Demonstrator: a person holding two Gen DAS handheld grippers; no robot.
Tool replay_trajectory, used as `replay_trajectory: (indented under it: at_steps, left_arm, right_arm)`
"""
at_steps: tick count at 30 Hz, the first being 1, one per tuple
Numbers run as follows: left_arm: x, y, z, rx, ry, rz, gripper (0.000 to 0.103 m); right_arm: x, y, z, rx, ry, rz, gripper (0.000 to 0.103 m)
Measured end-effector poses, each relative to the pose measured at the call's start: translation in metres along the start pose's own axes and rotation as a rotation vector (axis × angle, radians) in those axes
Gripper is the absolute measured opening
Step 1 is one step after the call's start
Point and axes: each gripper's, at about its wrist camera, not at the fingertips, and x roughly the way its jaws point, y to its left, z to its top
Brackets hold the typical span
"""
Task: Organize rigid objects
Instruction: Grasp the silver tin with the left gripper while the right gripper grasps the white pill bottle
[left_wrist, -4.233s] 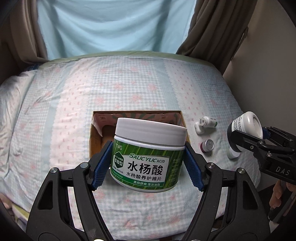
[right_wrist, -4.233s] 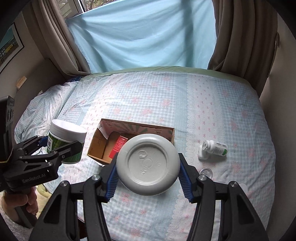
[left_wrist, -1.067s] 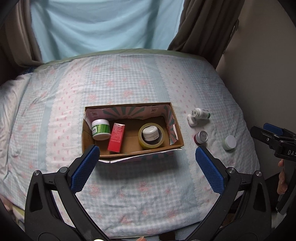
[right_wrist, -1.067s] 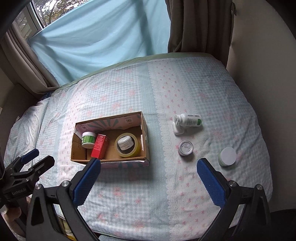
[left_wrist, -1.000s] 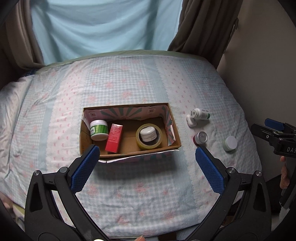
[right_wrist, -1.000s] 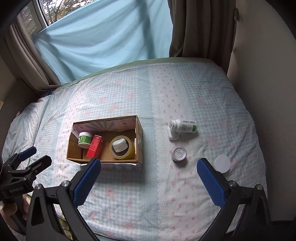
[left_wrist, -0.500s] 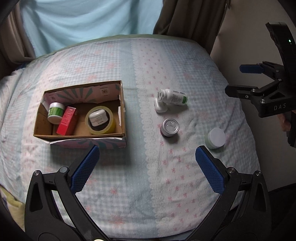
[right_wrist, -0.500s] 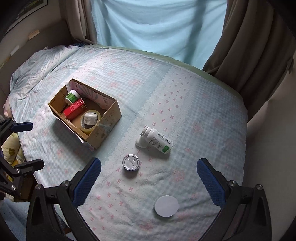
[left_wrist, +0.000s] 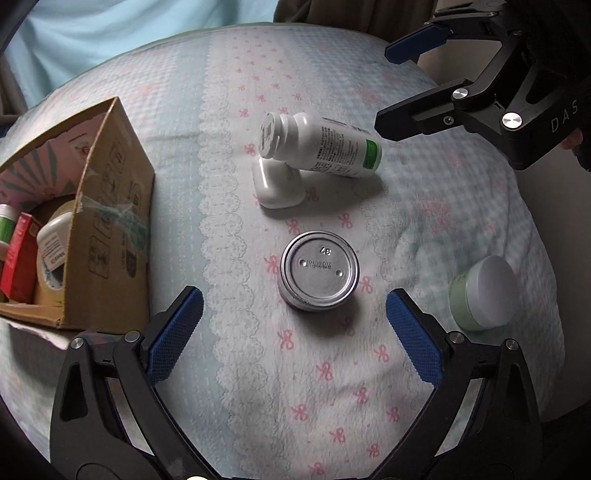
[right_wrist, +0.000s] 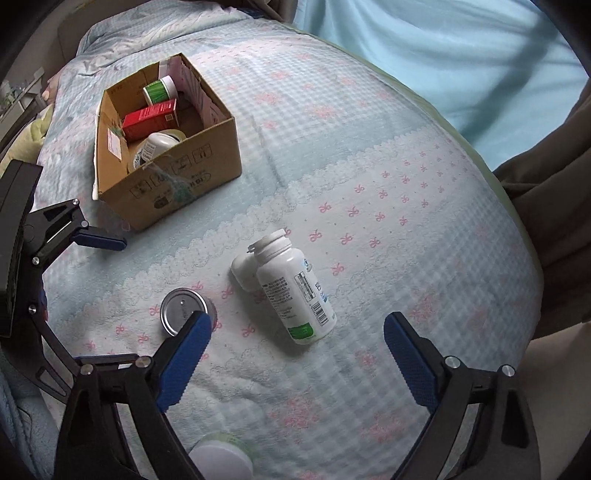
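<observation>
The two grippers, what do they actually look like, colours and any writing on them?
Both are matte black frames with angular cut-out arms and silver screw heads. The left gripper and the right gripper each carry blue fingers with a fine dimpled texture. Seen from the left wrist camera, the right gripper's body shows pale lettering reading DAS, cut off at the frame edge. No cables or sleeves are visible.

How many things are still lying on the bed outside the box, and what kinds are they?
White bottle: 1
Small white case: 1
Metal can: 1
Pale green jar with white lid: 1
Total: 4
</observation>
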Motion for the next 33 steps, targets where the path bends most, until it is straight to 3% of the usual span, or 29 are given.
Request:
replay_trajectory:
  at_steps: [3, 5, 10, 14, 20, 26, 33]
  left_arm:
    - [0.027, -0.004, 0.001, 0.031, 0.005, 0.008, 0.087]
    - [0.039, -0.009, 0.0, 0.062, 0.012, 0.008, 0.075]
    - [0.055, -0.019, 0.001, 0.124, 0.027, -0.002, 0.06]
    - [0.055, -0.016, 0.007, 0.125, 0.022, -0.019, 0.054]
    - [0.058, -0.015, 0.01, 0.131, 0.014, -0.033, 0.052]
    - [0.055, -0.011, 0.014, 0.106, 0.024, -0.05, 0.052]
    - [0.034, -0.004, 0.016, 0.076, 0.0, -0.051, 0.052]
  right_arm:
    - [0.033, -0.002, 0.002, -0.073, 0.033, 0.033, 0.084]
    - [0.052, -0.002, 0.001, -0.1, 0.056, 0.053, 0.079]
    - [0.077, -0.004, 0.0, -0.13, 0.078, 0.11, 0.071]
    - [0.087, -0.001, 0.004, -0.163, 0.087, 0.142, 0.069]
    - [0.095, 0.002, 0.017, -0.197, 0.085, 0.124, 0.052]
    - [0.092, 0.002, 0.016, -0.182, 0.079, 0.097, 0.051]
    - [0.066, -0.001, 0.016, -0.074, 0.049, 0.052, 0.049]
